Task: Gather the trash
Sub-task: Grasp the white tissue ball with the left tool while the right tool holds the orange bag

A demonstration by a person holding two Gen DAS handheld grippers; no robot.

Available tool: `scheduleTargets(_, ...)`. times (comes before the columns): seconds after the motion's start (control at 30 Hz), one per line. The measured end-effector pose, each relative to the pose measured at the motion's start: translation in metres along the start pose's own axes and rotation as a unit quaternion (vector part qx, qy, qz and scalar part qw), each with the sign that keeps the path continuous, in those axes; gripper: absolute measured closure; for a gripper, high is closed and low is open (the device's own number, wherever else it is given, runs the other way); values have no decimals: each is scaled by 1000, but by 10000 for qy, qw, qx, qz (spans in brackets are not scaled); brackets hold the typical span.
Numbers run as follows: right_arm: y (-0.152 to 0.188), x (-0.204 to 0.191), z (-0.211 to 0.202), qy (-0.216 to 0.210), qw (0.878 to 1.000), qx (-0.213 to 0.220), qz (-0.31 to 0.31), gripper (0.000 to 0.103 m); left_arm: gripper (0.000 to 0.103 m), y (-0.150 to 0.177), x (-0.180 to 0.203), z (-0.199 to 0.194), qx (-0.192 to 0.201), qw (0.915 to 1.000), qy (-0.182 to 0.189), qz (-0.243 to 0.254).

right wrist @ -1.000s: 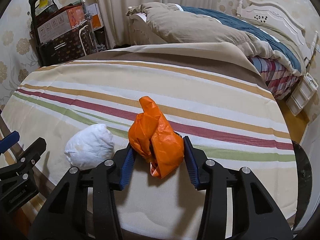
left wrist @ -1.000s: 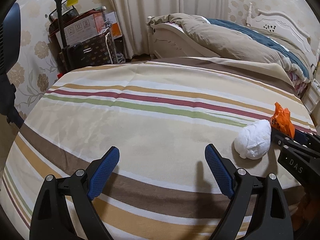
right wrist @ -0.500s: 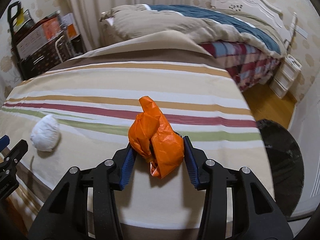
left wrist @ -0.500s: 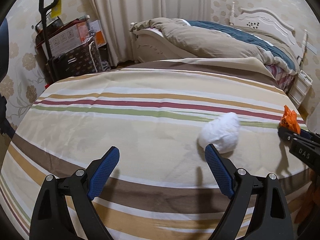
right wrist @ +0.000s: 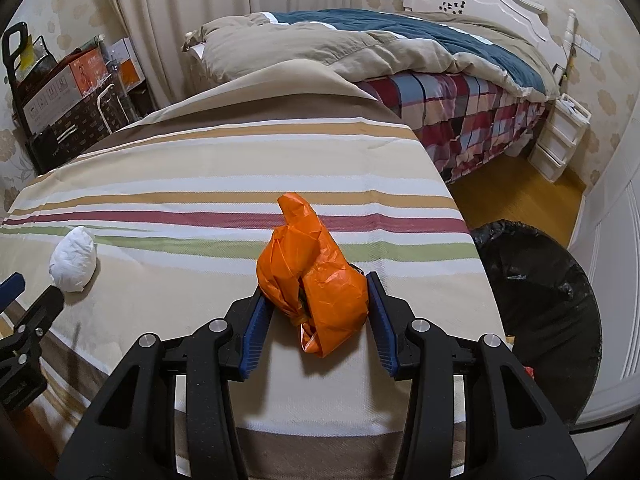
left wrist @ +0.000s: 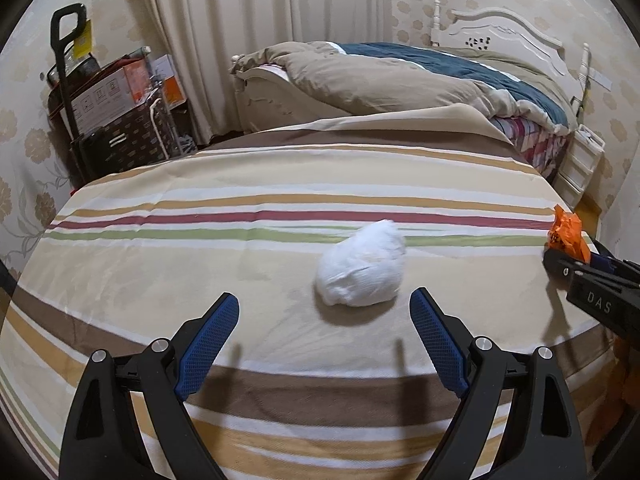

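Orange plastic, crumpled into a wad [right wrist: 316, 276], sits clamped between the blue pads of the right gripper [right wrist: 314, 312], held above the near edge of the striped bedcover [right wrist: 224, 168]. To its right, on the floor beside the bed, stands a bin lined with a black bag [right wrist: 536, 280], the likely destination; the orange wad is not yet over it. White crumpled paper or tissue [left wrist: 362, 266] lies on the bedcover, just ahead of the left gripper [left wrist: 324, 312], whose jaws stand wide apart and hold nothing. Judged from these views, one piece of trash is picked up but not yet dropped, and the second is untouched: the task appears less than half complete.
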State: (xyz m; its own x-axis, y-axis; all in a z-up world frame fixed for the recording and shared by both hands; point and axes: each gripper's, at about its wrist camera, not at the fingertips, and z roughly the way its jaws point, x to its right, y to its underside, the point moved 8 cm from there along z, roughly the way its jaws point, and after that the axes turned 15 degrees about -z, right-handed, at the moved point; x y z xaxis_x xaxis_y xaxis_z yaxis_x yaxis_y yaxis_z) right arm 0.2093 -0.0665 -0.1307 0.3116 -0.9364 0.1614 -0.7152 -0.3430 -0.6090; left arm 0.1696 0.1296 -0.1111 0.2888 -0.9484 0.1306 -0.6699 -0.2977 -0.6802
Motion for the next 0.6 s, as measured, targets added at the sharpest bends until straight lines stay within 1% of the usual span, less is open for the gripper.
scheduleTargets(0.13,2,2,-2,-30,10000,16,39,59,16,-4,11,6,16,10000,-45,85)
scheduleTargets(0.27,2,3,-2,-60,10000,25,58,59,16,-10,14,17,-40,9999,-127,46)
scheduleTargets(0.37,2,3,-2,-68,10000,28,65,58,16,-10,13,24,-183,9996,-216,48)
scheduleTargets(0.47,2,3,-3,-84,9999,31,73,58,17,-8,12,28,-310,9993,-193,-5)
scheduleTargets(0.53,3,3,-3,-79,9999,29,68,58,24,-7,11,28,-348,9992,-173,-17)
scheduleTargets(0.57,3,3,-3,-75,9999,27,65,58,32,-5,12,29,-395,9991,-159,8)
scheduleTargets(0.6,3,3,-3,-72,10000,26,63,58,38,-3,13,31,-435,9989,-157,33)
